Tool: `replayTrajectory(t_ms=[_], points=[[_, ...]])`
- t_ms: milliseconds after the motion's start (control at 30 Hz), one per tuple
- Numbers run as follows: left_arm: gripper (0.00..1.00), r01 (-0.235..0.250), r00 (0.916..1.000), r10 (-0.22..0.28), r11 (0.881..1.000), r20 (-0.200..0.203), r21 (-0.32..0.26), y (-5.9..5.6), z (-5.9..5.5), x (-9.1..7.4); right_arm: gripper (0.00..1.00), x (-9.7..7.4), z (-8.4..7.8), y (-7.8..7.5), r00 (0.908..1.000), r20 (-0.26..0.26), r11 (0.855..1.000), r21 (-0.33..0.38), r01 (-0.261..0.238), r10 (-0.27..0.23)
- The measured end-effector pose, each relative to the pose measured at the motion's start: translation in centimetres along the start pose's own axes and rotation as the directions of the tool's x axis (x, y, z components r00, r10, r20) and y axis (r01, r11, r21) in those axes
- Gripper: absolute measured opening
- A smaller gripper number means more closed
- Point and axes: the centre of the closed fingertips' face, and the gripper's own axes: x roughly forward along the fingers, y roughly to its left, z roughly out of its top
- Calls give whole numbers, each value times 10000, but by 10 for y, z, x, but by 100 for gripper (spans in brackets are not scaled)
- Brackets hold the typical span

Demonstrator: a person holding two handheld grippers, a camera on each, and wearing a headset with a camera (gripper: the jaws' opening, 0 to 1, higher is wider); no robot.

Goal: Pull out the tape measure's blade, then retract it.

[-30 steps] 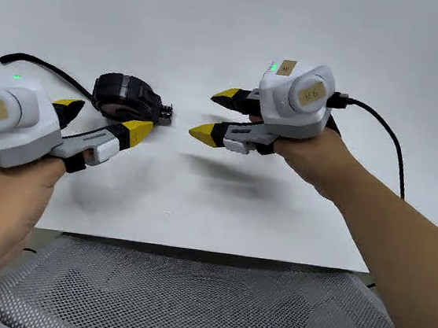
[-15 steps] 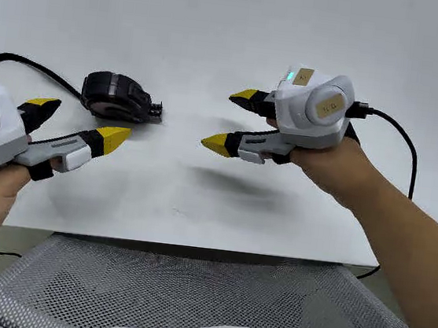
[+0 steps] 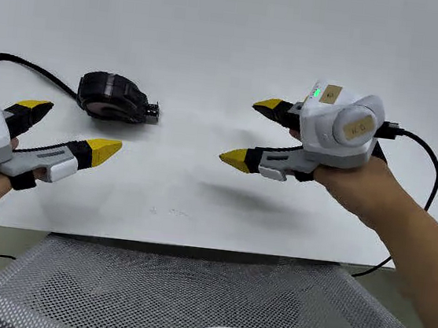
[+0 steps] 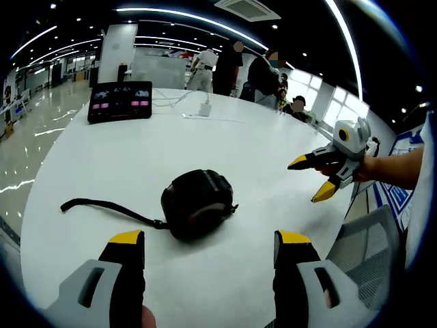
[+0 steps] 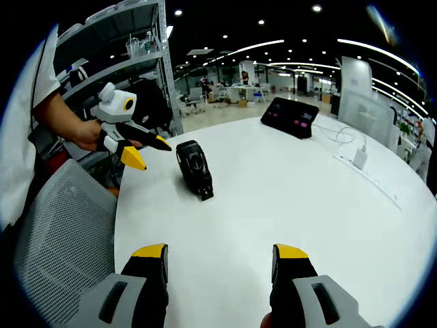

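A black tape measure lies on the white table, its blade tip pointing right and a black wrist strap trailing left. From the left gripper view the tape measure sits just ahead of the jaws, and from the right gripper view the tape measure lies farther off. My left gripper hovers open near the table's front left, short of the case. My right gripper hovers open at the right, well apart from the case. Neither holds anything.
A grey mesh chair seat lies below the table's front edge. A black cable runs from the right gripper over the table edge. A dark tablet and a white charger rest at the table's far side, with people standing beyond.
Both grippers have drawn apart: the left one back to the left, the right one to the right and lower. The tape measure lies unmoved with its blade in.
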Motion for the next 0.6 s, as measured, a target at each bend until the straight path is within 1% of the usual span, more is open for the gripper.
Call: replayTrajectory(t_ms=[167, 267, 400, 533, 600], points=[[74, 78, 9999, -77, 9999, -93, 131, 0, -1, -3, 59, -12, -3, -1, 9998, 64, 9995, 289, 160, -162], [75, 104, 9999, -102, 9997, -112, 208, -1, -1, -4, 60, -19, -7, -2, 9995, 5, 9991, 282, 303, -303], [78, 203, 9996, -197, 9994, -191, 292, -4, -4, -7, 67, -29, -12, -4, 9980, -114, 9975, 319, 624, -621], [79, 251, 9994, -241, 9987, -245, 437, -5, -5, -12, 70, -40, -14, -6, 9965, -91, 9953, 489, 834, -830], [80, 316, 9990, -300, 9984, -343, 462, -6, -7, -15, 72, -44, -15, -7, 9948, -88, 9939, 425, 1014, -1011]])
